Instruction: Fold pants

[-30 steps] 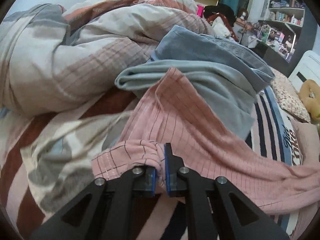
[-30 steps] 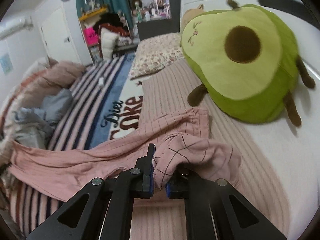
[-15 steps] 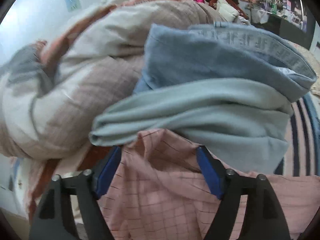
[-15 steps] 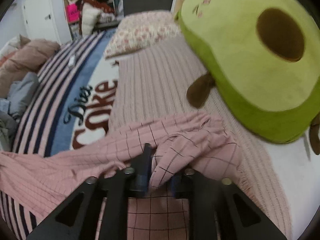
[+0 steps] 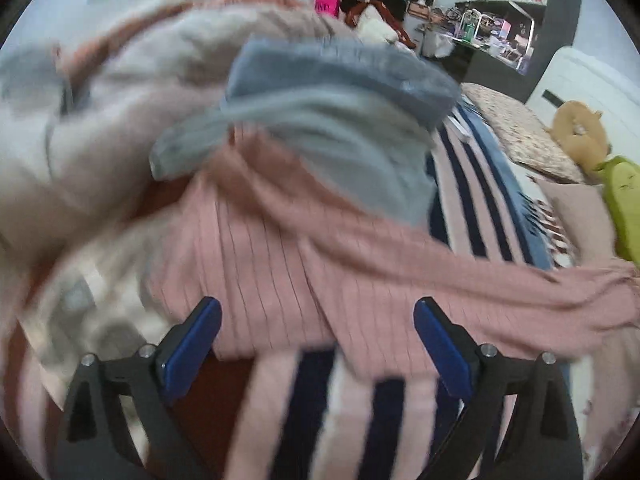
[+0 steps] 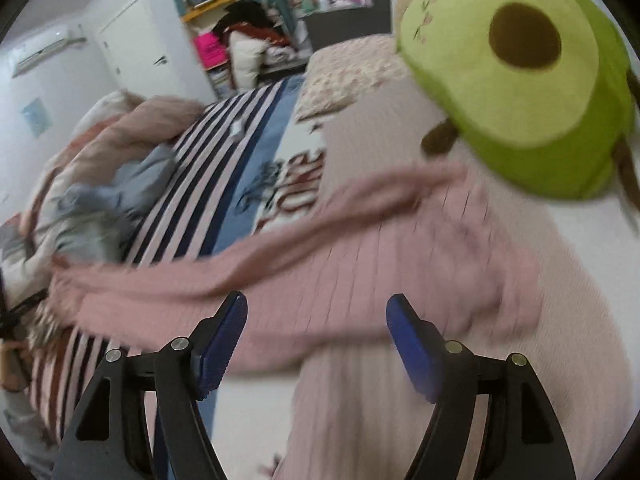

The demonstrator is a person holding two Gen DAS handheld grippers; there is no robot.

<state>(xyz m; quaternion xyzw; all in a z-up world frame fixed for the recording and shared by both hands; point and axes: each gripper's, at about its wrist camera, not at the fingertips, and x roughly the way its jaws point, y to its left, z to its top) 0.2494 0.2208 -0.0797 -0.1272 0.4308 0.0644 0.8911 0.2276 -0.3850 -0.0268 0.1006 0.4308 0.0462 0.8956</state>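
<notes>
The pink checked pants (image 5: 304,264) lie stretched across the bed, from the heap of bedding on one side to the avocado plush on the other; they also show in the right wrist view (image 6: 360,264). My left gripper (image 5: 316,336) is open and empty, just short of one end of the pants. My right gripper (image 6: 316,332) is open and empty, just short of the other end. Both views are blurred by motion.
A pile of grey-blue clothes (image 5: 328,120) rests on a crumpled duvet (image 5: 100,128) beyond the left end. A green avocado plush (image 6: 520,80) sits by the right end. The striped bedspread (image 6: 224,184) and a floral pillow (image 6: 352,72) lie behind.
Both grippers were shut on the pants' ends a second ago. The left opened first, then the right; both have let go and drawn back, and the pants lie flat on the bed.
</notes>
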